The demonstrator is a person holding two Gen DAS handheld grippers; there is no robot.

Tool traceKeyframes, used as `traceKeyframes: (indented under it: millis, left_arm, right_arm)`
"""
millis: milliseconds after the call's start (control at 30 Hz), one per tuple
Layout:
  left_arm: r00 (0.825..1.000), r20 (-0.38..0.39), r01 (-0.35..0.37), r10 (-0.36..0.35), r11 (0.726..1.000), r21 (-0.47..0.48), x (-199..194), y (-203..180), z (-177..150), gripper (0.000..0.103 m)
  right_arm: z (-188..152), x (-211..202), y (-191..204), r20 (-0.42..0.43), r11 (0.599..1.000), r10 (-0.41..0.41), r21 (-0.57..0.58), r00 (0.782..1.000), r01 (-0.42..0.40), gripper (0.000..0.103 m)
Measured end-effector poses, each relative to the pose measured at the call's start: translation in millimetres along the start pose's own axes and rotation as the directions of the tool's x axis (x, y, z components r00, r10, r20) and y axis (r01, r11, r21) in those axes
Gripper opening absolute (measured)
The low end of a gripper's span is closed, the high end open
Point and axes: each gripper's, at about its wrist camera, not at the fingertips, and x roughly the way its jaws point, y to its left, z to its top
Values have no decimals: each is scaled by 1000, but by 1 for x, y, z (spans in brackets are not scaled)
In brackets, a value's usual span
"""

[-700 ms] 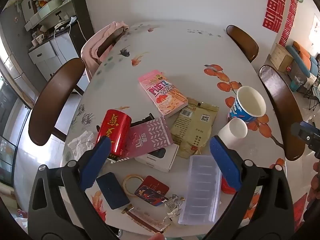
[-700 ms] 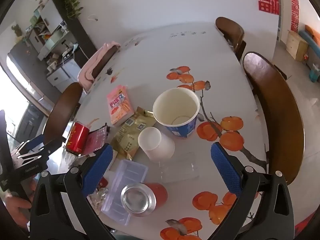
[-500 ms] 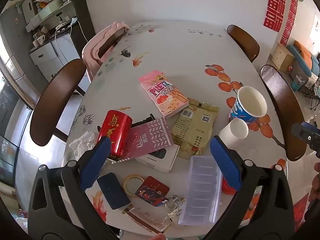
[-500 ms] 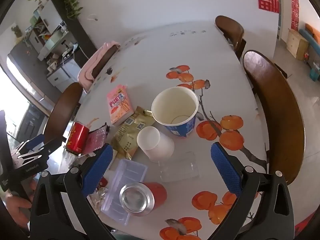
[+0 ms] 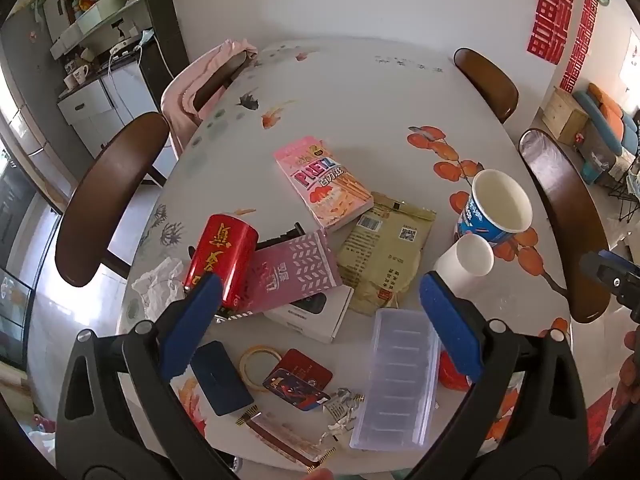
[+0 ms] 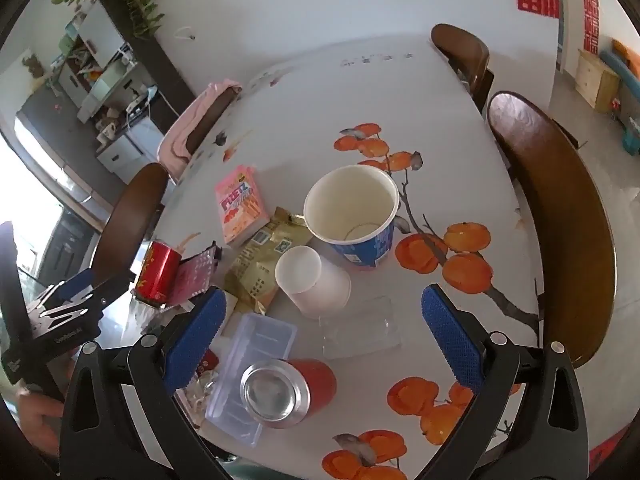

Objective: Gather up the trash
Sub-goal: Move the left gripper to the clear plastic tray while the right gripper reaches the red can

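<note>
Trash lies on a white painted table (image 5: 360,92). In the left wrist view: a red can (image 5: 222,258) on its side, a pink Pretz box (image 5: 322,182), a pink packet (image 5: 294,270), a tan snack bag (image 5: 384,252), a blue paper bowl (image 5: 496,210), a white paper cup (image 5: 466,262), a clear plastic tray (image 5: 396,376) and crumpled tissue (image 5: 158,286). My left gripper (image 5: 318,320) hovers open above them. In the right wrist view my right gripper (image 6: 322,334) is open above a second red can (image 6: 286,392), the cup (image 6: 314,280) and the bowl (image 6: 352,216).
Brown chairs stand around the table (image 5: 106,196) (image 6: 560,216). A white box (image 5: 310,318), dark blue case (image 5: 220,378), tape ring (image 5: 260,362), red card (image 5: 298,378) and wrappers (image 5: 288,438) lie near the front edge. A clear lid (image 6: 360,328) lies by the cup.
Both views have shifted slightly; the right gripper has drifted a little over the table. Both grippers stay open and nothing on the table has moved.
</note>
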Motion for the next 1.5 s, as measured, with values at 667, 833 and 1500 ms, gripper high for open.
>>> traceKeyframes:
  millis: [667,833,1500]
  left_arm:
    - [995,-98,13,-8,999,45,12,9,-42,96]
    - [993,-115,22,-13,997,75,15,4,-49,96]
    - [970,-231,94,-70,991,93,52,-6,-69,96]
  right_arm:
    - [-40,11,24,-98,996,81,-17,992,-83,97]
    - [-51,14,28,-117,996,84,-15,990,-86,97]
    - [-76,39,38,-190,993,71,-76,979,-87,97]
